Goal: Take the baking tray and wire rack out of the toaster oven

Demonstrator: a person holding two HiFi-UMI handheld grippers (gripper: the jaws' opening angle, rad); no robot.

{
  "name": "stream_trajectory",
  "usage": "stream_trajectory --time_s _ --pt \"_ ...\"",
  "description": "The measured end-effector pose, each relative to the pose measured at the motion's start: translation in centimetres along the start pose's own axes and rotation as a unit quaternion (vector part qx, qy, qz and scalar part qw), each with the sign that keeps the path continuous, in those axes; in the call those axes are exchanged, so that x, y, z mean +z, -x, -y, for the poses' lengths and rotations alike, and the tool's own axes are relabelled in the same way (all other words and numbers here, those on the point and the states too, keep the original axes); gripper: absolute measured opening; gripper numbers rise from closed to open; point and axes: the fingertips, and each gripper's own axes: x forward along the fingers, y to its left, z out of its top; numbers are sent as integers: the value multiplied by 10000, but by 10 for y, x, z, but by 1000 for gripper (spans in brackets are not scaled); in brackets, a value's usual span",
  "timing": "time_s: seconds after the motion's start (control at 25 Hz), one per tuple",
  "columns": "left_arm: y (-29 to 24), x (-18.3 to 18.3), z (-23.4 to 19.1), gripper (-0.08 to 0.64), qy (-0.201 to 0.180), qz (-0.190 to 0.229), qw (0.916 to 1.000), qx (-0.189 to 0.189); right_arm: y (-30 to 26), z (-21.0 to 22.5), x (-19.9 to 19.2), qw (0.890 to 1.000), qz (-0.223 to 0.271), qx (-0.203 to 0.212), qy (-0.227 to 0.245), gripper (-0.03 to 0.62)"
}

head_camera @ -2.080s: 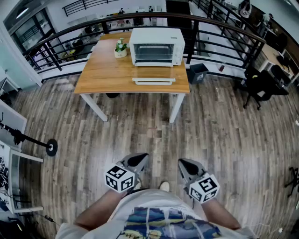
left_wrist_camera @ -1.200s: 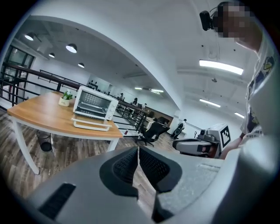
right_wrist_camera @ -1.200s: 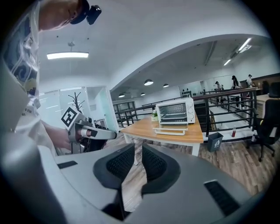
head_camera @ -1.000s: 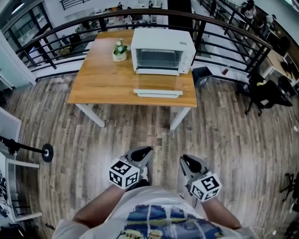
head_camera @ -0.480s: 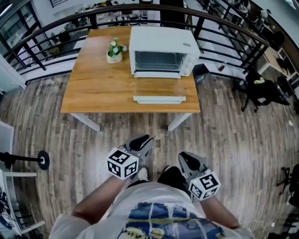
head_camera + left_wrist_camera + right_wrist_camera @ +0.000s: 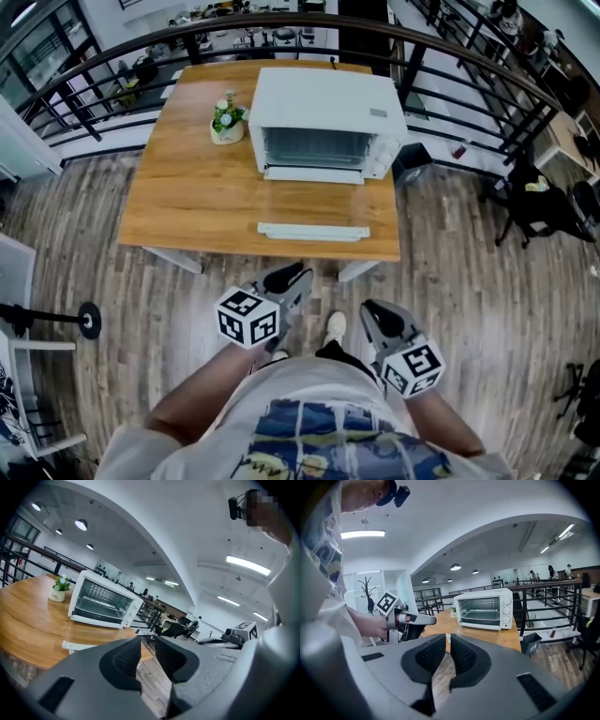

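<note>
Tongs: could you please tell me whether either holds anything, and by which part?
Nothing is held: the left tongs are opening on air; the right tongs are empty.

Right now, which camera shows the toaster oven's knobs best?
The right gripper view: it faces the knobs squarely, all three distinct. The left gripper view sees that panel obliquely; the head view looks down, foreshortening it.

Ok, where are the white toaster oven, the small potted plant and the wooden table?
White toaster oven (image 6: 323, 108): head view, its flat top.
Small potted plant (image 6: 225, 116): head view, its green leaves.
Wooden table (image 6: 187, 202): head view, bare top left of oven.
</note>
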Motion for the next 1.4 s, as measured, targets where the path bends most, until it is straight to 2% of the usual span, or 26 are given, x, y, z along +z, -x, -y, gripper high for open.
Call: stream_trajectory --time_s 0.28,0.52,0.64,0.8,0.92,1.12,1.28,1.4 --pt "-84 28 -22 84 317 77 9993 195 -26 76 17 9994 -94 319 -27 31" --pt "-136 48 -52 84 920 353 9940 484 -30 127 23 9984 -189 528 -49 31" --pt "-154 55 -71 84 1367 597 9870 605 -33 146 26 9981 -182 594 3 29" --pt "-176 59 -101 84 2073 851 9722 684 -42 164 28 9979 -206 602 -77 28" --pt "-191 74 -124 84 2413 1061 9621 695 -53 172 31 9980 -255 555 -143 26" --pt "-212 84 -167 84 2701 1207 9523 749 -70 178 37 9988 -231 357 -235 26" --pt "-225 90 -196 84 3023 1324 9405 810 -76 186 44 9992 -203 115 -333 26" --pt "-234 95 -215 84 3117 1361 9369 806 -81 193 45 9991 -187 -41 -381 26"
